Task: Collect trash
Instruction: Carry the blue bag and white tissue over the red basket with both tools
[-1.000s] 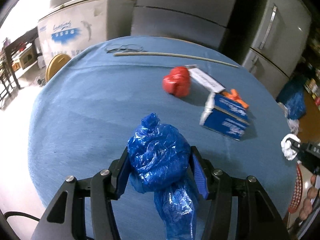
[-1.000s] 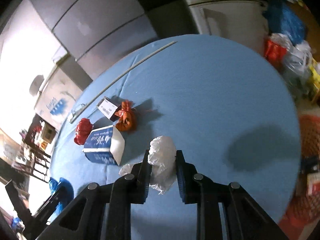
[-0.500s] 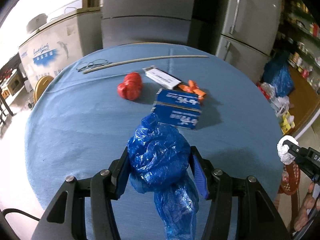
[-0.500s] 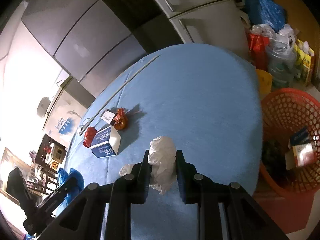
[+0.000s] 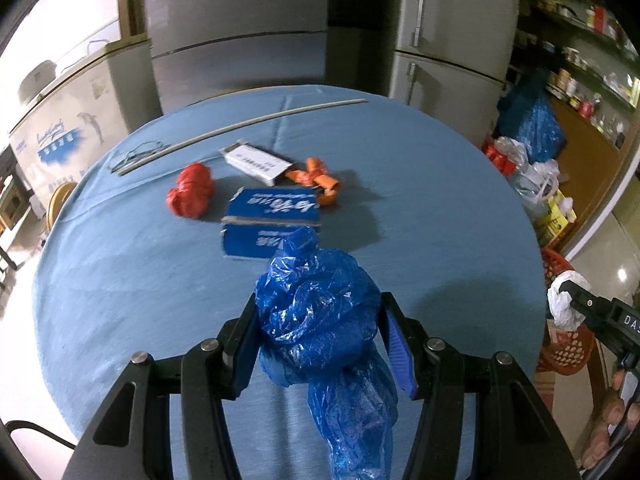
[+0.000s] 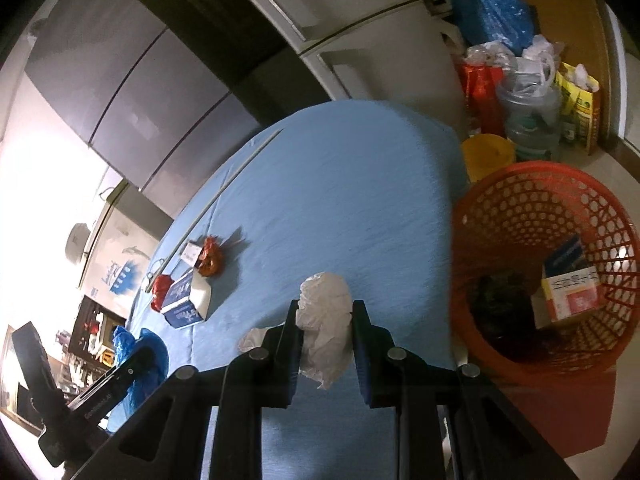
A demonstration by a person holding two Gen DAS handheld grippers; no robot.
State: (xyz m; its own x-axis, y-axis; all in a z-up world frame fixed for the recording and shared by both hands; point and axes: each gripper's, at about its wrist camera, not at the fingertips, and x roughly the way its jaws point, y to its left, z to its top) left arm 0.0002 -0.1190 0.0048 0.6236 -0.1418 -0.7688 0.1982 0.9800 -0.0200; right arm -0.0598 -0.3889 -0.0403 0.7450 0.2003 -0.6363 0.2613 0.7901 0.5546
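Both hands are loaded above the round blue table (image 5: 120, 280): the left gripper (image 5: 318, 332) has its jaws clamped on a crumpled blue plastic bag (image 5: 316, 320), whose loose tail hangs below the fingers, and the right gripper (image 6: 325, 320) has its jaws clamped on a wad of white plastic (image 6: 326, 316) near the table's edge. The red mesh basket (image 6: 520, 220) sits on the floor just beside the table, to the right of the right gripper, already holding a small box and some dark refuse. The risk, as it appears, lies in the drop: the white wad is light and is not yet over the basket's mouth, so an early release could leave it on the table edge or the floor. The blue bag's dangling tail could snag on the basket rim or cling to the fingers. A blue carton (image 5: 272, 224), a red wad (image 5: 192, 194) and an orange wrapper (image 5: 318, 180) lie on the table, uncollected.
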